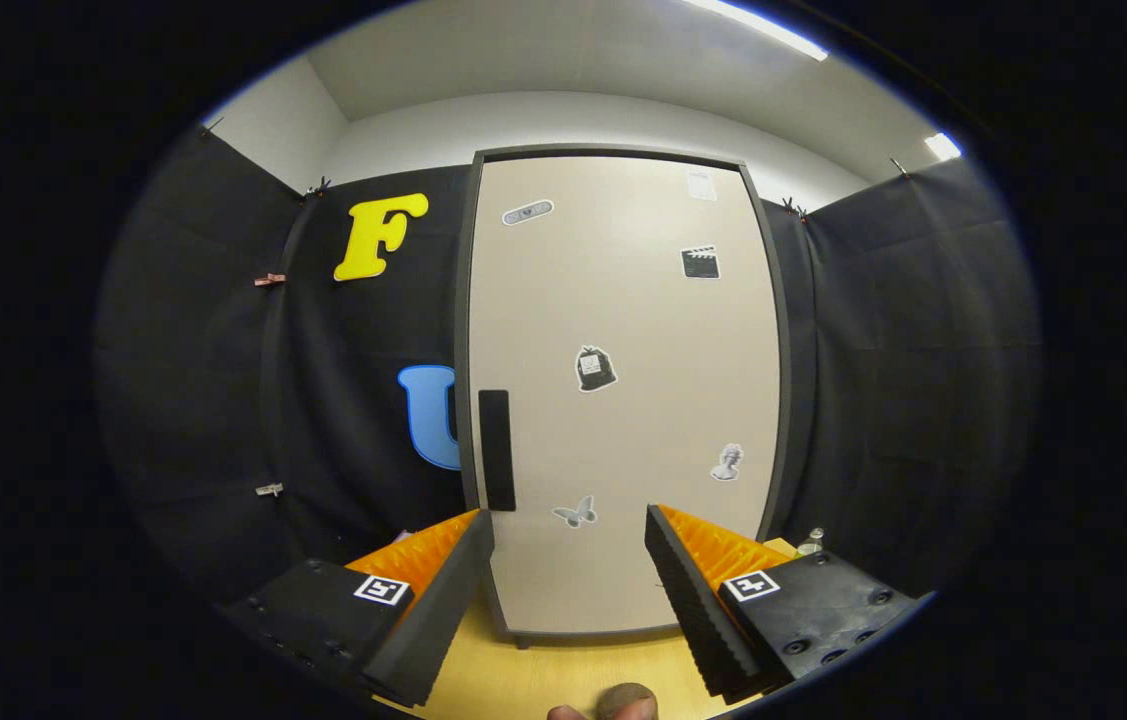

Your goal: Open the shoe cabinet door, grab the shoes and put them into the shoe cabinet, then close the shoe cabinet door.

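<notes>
**One closed door, nothing gripped yet**

Gripper [568,590] is spread wide with nothing between the fingers. It points straight at the shoe cabinet [623,400], which stands upright on the wood floor [563,680] just beyond the fingertips, backed by the booth's black cloth wall.

Cabinet door [643,340]: a tall pale panel in a dark frame, fully closed. It carries a few small stickers, which don't affect handling. Dark vertical handle [496,450] sits on the door's left edge around mid-height, above and just ahead of the left finger [433,600].

Handling, judged from the look:
- Door looks like a stiff, flat, smooth board. The face offers no purchase, so the handle is the only sensible grab point.
- Handle reads as a slim vertical strip or recess; can't tell which. If it's a bar, pinch it across its width. If it's a recess, hook one finger in and pull.
- Handle on the left suggests hinges on the right, so the pull should arc out and rightward.
- Cabinet looks tall and probably light. A hard yank could slide or tip it, so pull slowly.

Shoes aren't located from here. Someone's fingertips [603,708] show at floor level behind the gripper.
</notes>
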`<state>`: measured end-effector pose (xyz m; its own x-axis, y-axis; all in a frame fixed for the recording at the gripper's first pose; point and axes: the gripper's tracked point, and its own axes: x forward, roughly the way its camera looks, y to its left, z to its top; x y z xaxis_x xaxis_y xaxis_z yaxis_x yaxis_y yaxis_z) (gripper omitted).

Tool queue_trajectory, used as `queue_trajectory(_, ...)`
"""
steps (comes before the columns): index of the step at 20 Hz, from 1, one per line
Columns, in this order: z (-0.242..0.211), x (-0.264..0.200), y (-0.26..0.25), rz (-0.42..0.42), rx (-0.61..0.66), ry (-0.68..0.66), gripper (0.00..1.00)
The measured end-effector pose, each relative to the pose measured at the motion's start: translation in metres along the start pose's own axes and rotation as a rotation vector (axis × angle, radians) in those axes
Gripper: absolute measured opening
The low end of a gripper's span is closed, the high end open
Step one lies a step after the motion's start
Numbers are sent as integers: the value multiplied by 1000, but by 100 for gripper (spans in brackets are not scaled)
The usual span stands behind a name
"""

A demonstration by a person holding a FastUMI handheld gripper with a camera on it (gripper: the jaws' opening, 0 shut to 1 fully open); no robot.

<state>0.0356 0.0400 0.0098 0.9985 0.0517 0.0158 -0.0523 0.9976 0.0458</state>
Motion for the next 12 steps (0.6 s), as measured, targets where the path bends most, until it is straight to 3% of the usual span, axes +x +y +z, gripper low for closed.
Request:
queue_trajectory(5,10,43,30,34,18,-15,98)
queue_trajectory(12,-9,110,62,46,17,29,98)
